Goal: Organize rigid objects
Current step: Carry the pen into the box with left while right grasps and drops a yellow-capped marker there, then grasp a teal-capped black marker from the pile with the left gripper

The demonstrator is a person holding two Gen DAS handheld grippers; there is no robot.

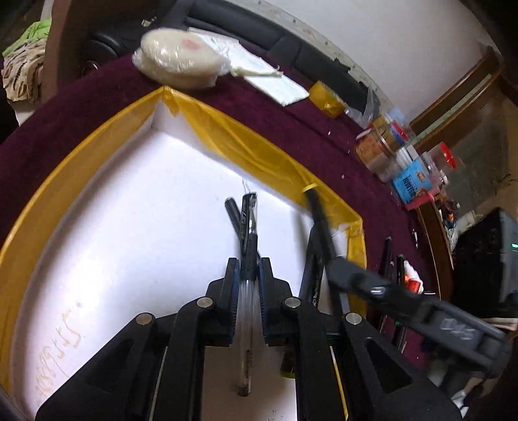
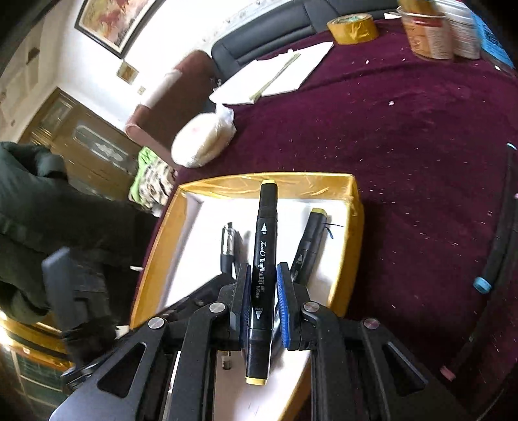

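Pens and markers are what we are sorting here, gathering them into a shallow white tray [image 1: 97, 226] with yellow-taped walls that sits on a table covered in a maroon cloth [image 2: 404, 162].

Our left gripper [image 1: 248, 275] is closed on a clear-barrelled pen [image 1: 247, 291], holding it by the dark grip section above the tray floor, with its capped end pointing toward the tray's far wall. A dark pen [image 1: 233, 213] already lies on the tray floor just beyond it, crossing under the held pen's line.

Our right gripper [image 2: 264, 291] is closed on a black art marker [image 2: 264, 259] with yellow end caps, held lengthwise over the tray, its far tip reaching the far wall. Below it, a second black marker [image 2: 309, 246] lies near the tray's right wall, and a pen with a silver clip [image 2: 229, 246] lies toward the left wall.

More pens still lie on the cloth outside the tray's right wall, including a dark marker with a blue cap [image 2: 498, 233] near the table's right edge. A roll of tape [image 2: 353, 29], papers and jars sit along the far edge.

We judge this to be the placing step, with both tools loaded over the tray. Next, each should be lowered until its pen is close to the floor, then opened, keeping clear of the pens already lying there. Several pens then remain to be fetched.
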